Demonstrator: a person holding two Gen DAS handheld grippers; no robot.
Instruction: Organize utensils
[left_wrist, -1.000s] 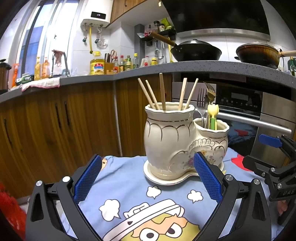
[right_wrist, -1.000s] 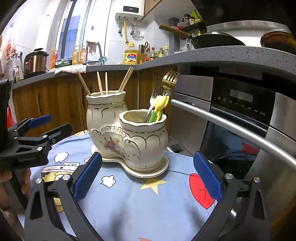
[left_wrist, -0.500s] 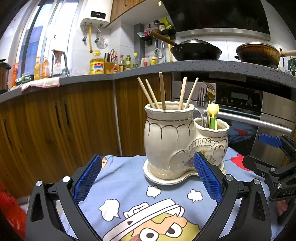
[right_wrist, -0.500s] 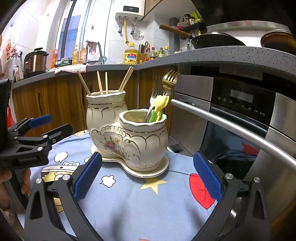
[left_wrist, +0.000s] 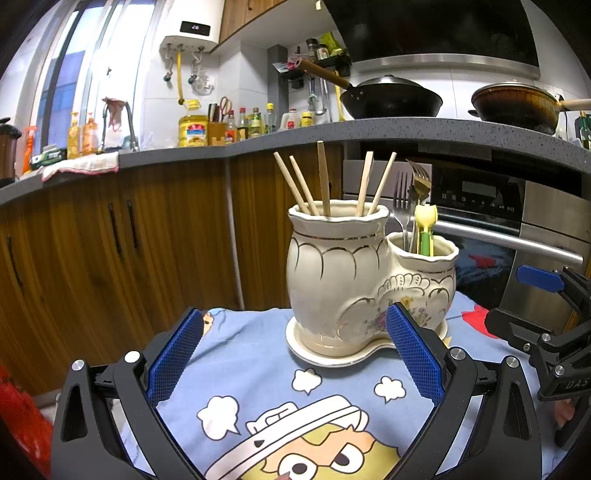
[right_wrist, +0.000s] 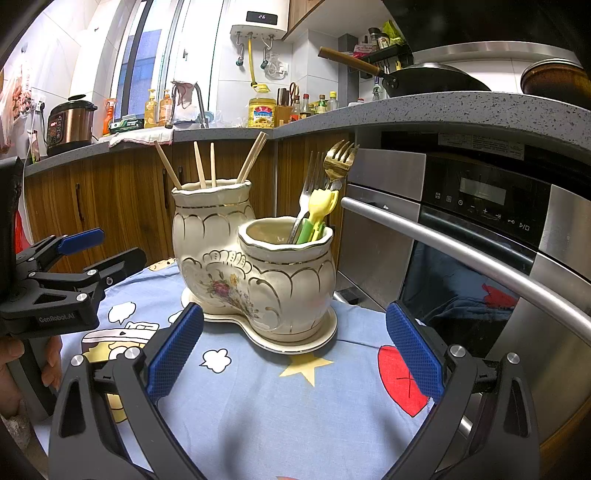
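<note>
A: Left view: left gripper (left_wrist: 294, 354) jaws wide, empty. Holder (left_wrist: 364, 275) on the cloth-covered surface (left_wrist: 255, 369), just ahead, slightly right. Chopsticks (left_wrist: 323, 181) upright in tall pot.

B: Right view?

A: Right gripper (right_wrist: 294, 354) also wide, nothing held. Forks (right_wrist: 317, 184) stand near-vertical in short pot, dead ahead; I'd say right's nearer those. Left tool reads "GenRobot.AI"; heater (right_wrist: 260, 18) shows "26".

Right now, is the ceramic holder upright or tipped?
Upright. The ceramic holder sits flat on its saucer on the cartoon cloth; chopsticks and forks stand in its two cups.
</note>
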